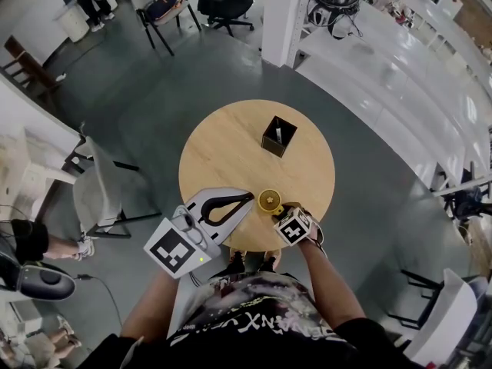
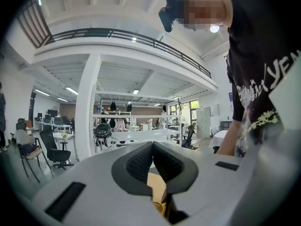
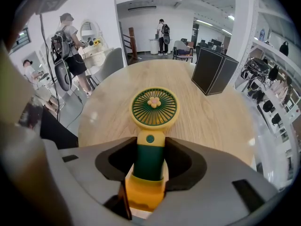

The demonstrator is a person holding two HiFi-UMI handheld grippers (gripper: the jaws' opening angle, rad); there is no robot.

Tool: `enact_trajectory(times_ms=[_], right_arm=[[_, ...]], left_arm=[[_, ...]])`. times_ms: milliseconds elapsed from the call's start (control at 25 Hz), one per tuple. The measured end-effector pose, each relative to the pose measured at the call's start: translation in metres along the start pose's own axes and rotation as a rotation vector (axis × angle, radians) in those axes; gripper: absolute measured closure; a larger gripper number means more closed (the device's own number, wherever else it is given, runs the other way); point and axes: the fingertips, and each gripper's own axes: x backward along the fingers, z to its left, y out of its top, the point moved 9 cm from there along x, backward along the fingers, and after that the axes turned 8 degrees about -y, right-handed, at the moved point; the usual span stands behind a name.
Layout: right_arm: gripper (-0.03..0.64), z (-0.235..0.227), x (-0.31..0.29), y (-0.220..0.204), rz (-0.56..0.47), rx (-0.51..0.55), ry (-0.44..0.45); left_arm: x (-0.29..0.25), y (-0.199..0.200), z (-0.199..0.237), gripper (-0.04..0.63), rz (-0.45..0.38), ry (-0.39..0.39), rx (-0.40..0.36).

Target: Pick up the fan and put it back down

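A small yellow and green hand fan [image 1: 269,200] lies near the front edge of the round wooden table [image 1: 223,144]. In the right gripper view its round grille [image 3: 154,108] points away from me and its green handle [image 3: 149,160] runs back between the jaws. My right gripper [image 1: 279,210] [image 3: 150,146] points steeply down and is shut on that handle, pads pressed against both sides. My left gripper [image 1: 247,197] [image 2: 152,147] hovers level just left of the fan, its jaws shut with nothing in them. A sliver of the yellow fan [image 2: 159,206] shows under it.
A black open-topped box [image 1: 278,135] [image 3: 214,72] stands on the far right part of the table. A grey chair [image 1: 96,191] sits to the left of the table, white desks [image 1: 384,60] to the right. People stand in the background of the right gripper view.
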Motion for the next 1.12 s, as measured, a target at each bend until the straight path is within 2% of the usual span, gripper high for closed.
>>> enact_trajectory(times_ms=[360, 560, 1120], right_arm=[[0.433, -0.002, 0.028, 0.023, -0.156, -0.006, -0.019], [0.431, -0.004, 0.058, 0.043, -0.266, 0.014, -0.029], [0.431, -0.012, 0.161, 0.094, -0.568, -0.027, -0.064]], left_arm=[[-0.001, 0.000, -0.003, 0.577, 0.001, -0.007, -0.002], [-0.001, 0.002, -0.001, 0.577, 0.000, -0.009, -0.009], [0.001, 0.003, 0.002, 0.577, -0.006, -0.004, -0.010]])
